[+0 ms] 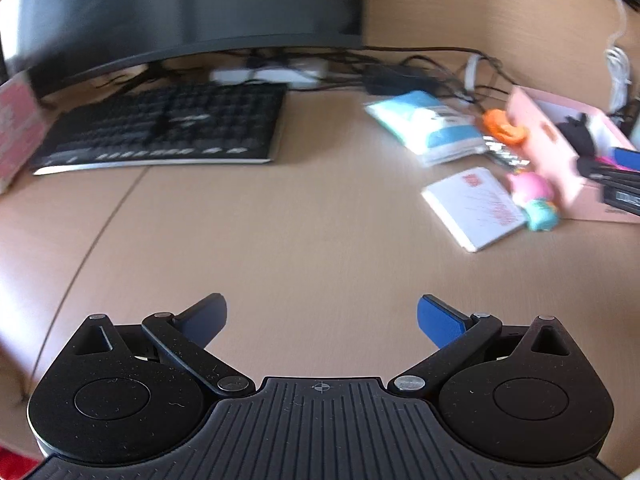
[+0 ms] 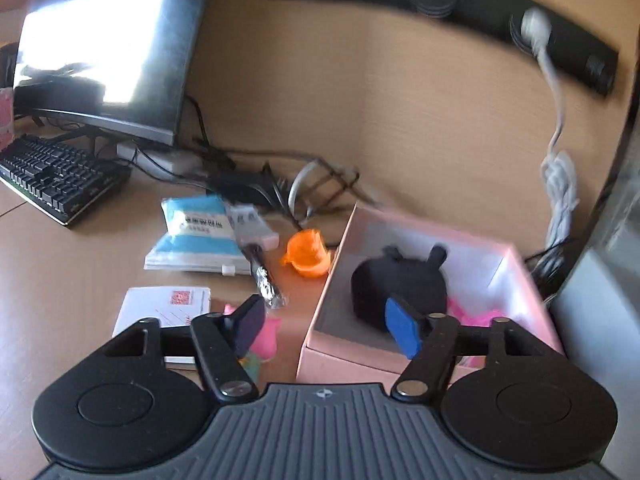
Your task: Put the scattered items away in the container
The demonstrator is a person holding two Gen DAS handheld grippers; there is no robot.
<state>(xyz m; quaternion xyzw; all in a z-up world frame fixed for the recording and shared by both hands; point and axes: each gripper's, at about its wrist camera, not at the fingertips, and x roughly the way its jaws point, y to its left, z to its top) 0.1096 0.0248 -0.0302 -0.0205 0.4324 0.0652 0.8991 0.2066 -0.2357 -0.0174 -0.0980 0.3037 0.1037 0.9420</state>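
Note:
An open pink box (image 2: 516,280) stands at the right of the desk, with a black plush thing (image 2: 400,280) and something bright pink (image 2: 468,314) inside. Left of it lie an orange toy (image 2: 308,254), a blue-and-white packet (image 2: 196,236), a foil-wrapped stick (image 2: 266,276), a white card (image 2: 160,304) and a pink-and-teal toy (image 2: 268,338). My right gripper (image 2: 326,324) hangs open over the box's near left corner, nothing between its fingers. My left gripper (image 1: 322,320) is open and holds nothing above bare desk, well left of the white card (image 1: 476,208) and the pink box (image 1: 540,148).
A black keyboard (image 1: 168,128) and a monitor (image 1: 180,4) fill the back left. Tangled cables (image 2: 280,184) lie behind the items. A white cord (image 2: 560,184) hangs from a black wall strip (image 2: 440,0) behind the box. Another pink object (image 1: 16,132) sits at the far left edge.

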